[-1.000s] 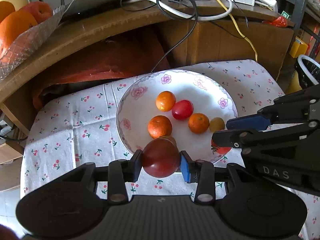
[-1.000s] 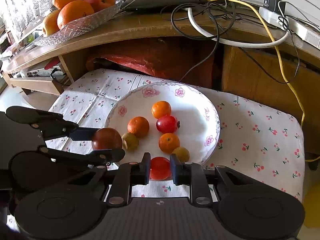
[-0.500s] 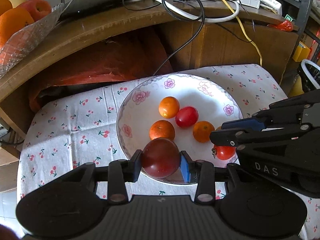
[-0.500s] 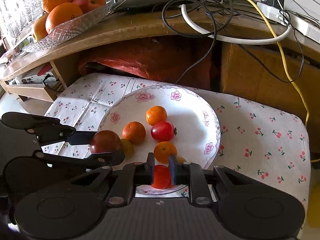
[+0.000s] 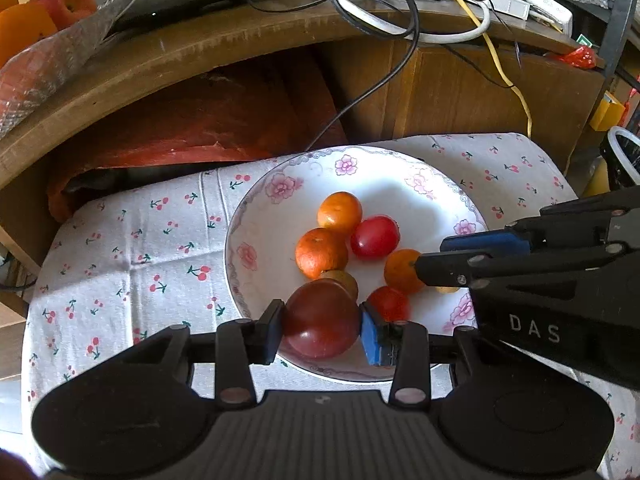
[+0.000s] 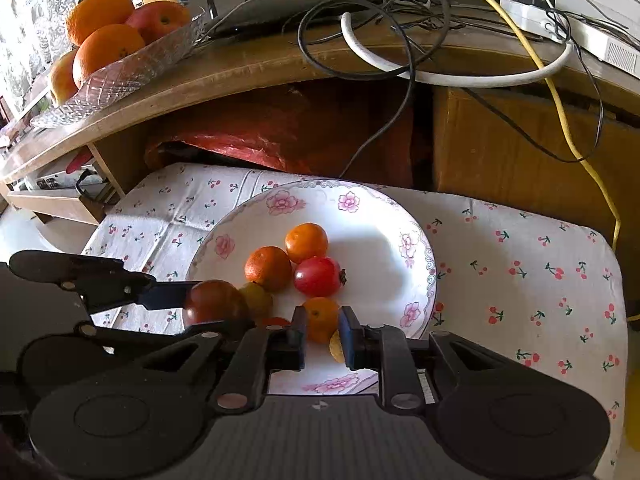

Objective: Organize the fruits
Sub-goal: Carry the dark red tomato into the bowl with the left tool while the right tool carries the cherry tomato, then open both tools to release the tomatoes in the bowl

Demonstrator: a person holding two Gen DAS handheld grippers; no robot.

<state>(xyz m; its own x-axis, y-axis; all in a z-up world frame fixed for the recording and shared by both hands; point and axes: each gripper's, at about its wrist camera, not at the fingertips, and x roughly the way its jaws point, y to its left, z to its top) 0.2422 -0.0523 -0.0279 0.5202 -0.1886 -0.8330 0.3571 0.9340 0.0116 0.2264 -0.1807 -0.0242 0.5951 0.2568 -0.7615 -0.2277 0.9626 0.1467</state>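
Note:
A white flowered plate [image 5: 244,220] [image 6: 428,264] on a cherry-print cloth holds several small oranges [image 5: 321,253] [image 6: 267,268], a red tomato [image 5: 375,237] [image 6: 318,276] and a small greenish fruit [image 6: 258,298]. Over the plate's near rim, my left gripper [image 5: 322,322] [image 6: 212,304] is shut on a dark red tomato [image 5: 320,328] [image 6: 214,302]. My right gripper [image 6: 323,336] [image 5: 430,257] hangs over the plate, narrowly open and holding nothing. An orange [image 6: 320,318] [image 5: 402,272] shows beyond its fingertips. A bright red tomato [image 5: 389,303] [image 6: 274,322] lies on the plate.
A wooden shelf [image 6: 256,72] overhangs the far side of the cloth, carrying tangled cables [image 6: 400,20] and a glass bowl [image 6: 132,68] of large oranges and an apple. Red plastic [image 5: 224,120] and a cardboard box [image 5: 480,92] sit behind the plate. The cloth [image 6: 520,280] is bare to the right.
Both grippers moved forward over the plate. The bright red tomato left the right gripper's fingers and now lies on the plate. The left gripper still holds the dark tomato.

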